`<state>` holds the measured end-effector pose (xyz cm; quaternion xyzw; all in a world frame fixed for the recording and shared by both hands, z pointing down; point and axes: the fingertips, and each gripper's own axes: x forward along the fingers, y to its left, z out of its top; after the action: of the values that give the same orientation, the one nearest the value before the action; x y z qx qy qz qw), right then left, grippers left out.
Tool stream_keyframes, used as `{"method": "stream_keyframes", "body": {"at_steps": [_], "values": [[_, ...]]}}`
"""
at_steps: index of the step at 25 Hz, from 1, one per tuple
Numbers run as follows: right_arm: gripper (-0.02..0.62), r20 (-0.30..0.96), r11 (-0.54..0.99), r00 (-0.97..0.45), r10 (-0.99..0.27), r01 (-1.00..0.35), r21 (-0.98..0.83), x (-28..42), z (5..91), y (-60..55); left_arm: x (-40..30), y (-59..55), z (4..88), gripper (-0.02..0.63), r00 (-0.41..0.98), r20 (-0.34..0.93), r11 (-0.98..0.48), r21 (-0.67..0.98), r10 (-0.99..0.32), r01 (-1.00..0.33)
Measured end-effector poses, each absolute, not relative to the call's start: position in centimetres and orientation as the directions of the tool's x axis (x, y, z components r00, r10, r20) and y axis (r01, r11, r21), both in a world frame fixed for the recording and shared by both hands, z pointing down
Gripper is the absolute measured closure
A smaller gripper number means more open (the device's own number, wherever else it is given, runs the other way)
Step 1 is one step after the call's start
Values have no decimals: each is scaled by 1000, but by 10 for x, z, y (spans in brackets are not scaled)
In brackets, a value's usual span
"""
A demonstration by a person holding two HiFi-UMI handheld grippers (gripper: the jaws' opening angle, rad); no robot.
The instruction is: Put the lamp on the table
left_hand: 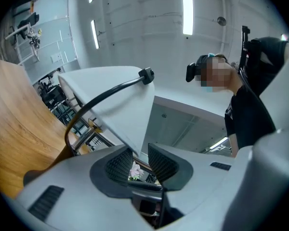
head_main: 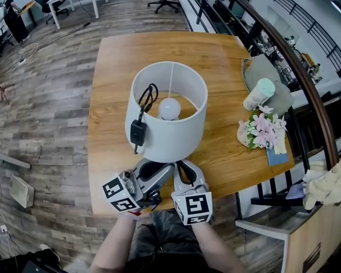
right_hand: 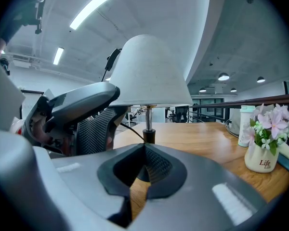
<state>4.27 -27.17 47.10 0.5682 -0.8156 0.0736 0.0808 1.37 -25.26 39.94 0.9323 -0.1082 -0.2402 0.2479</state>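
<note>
Close by the lamp (head_main: 176,138), left tool (left_hand: 140,152) narrowly agape (right tool (right_hand: 144,149) pinched together, empty).

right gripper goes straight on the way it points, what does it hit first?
The lamp stem. Its black collar stands dead ahead of the right gripper, just past the jaw tips, on the table. Depth is hard to judge, but nothing shows in between.
</note>
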Motion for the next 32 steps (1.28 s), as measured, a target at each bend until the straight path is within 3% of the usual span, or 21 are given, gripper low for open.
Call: {"method": "stream_keyframes", "body": {"at_steps": [17,24,32], "values": [[588,213,365,-366,-906,-930,-46,34,475,-261,-1,-243,445,531,874,-216,-794,549,-435,-260],[589,187,377,-380,-906,-925,-50,30,467,-254,-14,-245,454,600,848,-116,-761,515,-517,-394],[589,143,392,-393,-908,-919,-41,21,451,-239,-26,-241,450,609,799,-22,-734,411,-600,-540]]}}
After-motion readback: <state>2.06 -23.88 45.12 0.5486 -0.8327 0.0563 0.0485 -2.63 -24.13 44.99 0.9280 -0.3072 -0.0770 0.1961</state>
